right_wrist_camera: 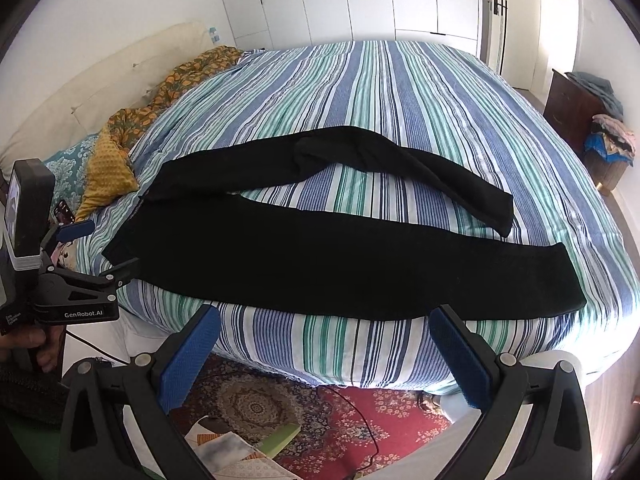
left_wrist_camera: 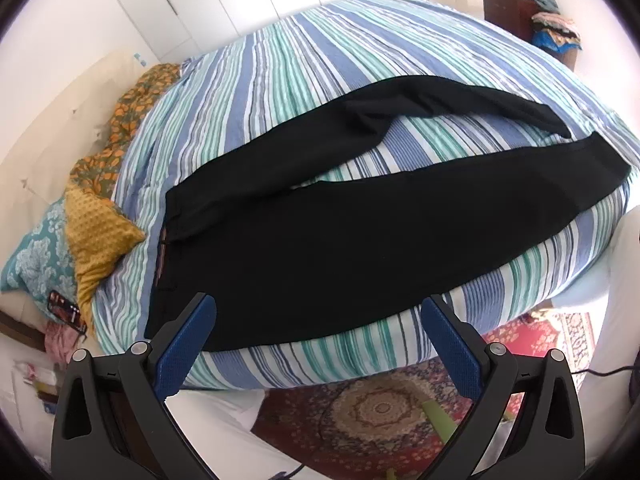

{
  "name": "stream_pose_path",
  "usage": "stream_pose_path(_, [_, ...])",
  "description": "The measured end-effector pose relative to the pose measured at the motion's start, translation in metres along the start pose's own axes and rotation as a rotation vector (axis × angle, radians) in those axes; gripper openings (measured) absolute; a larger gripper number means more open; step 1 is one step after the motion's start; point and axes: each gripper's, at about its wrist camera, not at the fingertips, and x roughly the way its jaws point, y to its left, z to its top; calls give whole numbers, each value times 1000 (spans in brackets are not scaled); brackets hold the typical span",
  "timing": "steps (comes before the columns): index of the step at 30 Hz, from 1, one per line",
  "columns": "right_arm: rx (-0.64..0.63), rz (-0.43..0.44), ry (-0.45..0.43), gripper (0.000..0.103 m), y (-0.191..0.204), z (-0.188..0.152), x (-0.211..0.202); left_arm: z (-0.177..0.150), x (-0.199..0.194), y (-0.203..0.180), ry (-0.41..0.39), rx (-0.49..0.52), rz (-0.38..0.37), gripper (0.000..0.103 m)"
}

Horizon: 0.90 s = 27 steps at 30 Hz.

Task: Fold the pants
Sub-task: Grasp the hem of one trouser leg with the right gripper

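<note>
Black pants lie spread flat on the striped bedspread, waistband at the left, two legs running right and apart. The far leg is slightly rumpled. In the right wrist view the pants lie the same way near the bed's front edge. My left gripper is open and empty, hovering just above the front edge of the pants near the waist. It also shows from the side in the right wrist view, open beside the waistband. My right gripper is open and empty, in front of the near leg.
Pillows and a patterned blanket lie at the left head of the bed. A phone rests by the pillows. A red patterned rug with papers and a cable lies below the bed edge. A dark dresser with clothes stands at right.
</note>
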Motion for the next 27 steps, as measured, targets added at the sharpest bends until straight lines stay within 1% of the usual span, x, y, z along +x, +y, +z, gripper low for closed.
stream_pose_path(5, [-1,-4,8,103,-1,0,3,3,4,-4,11,21,8,102])
stream_pose_path(8, [-7,-5,12,103,-3,-1,7,3,7,-4,18,22,-2,102])
stream_pose_path(10, [-40,-20,-8,103,-8,4,9,2,10,-2,26,15,-16,102])
stream_pose_path(11, [-66,-50,-42,103,-15,9,9,1,12,-1,32,10,-23,102])
stream_pose_path(12, [-93,-98,-92,103,-25,16,8,1,14,0,41,5,-29,102])
stream_pose_path(14, [-116,-231,-193,103,-58,33,12,0,19,1,60,-7,-36,102])
stream_pose_path(15, [-105,-294,-219,103,-81,42,20,-1,22,3,70,-15,-38,102])
stream_pose_path(16, [-97,-336,-210,103,-104,50,36,-1,24,3,80,-22,-39,102])
stream_pose_path(17, [-98,-355,-163,102,-124,57,56,-1,27,4,90,-29,-39,102])
stream_pose_path(18, [-102,-357,-91,102,-143,62,80,-1,29,5,97,-36,-38,102])
stream_pose_path(19, [-121,-340,-23,95,-156,65,103,-2,32,5,106,-43,-36,102])
stream_pose_path(20, [-167,-327,31,88,-162,66,124,-2,35,5,117,-48,-36,102])
stream_pose_path(21, [-228,-332,69,85,-164,65,145,-2,39,6,130,-52,-37,102])
stream_pose_path(22, [-282,-344,89,85,-164,64,160,-2,44,5,145,-55,-39,102])
stream_pose_path(25, [-417,-392,100,85,-157,67,203,2,60,3,187,-60,-53,102])
stream_pose_path(27, [-496,-452,120,85,-158,72,235,7,70,0,204,-62,-65,102])
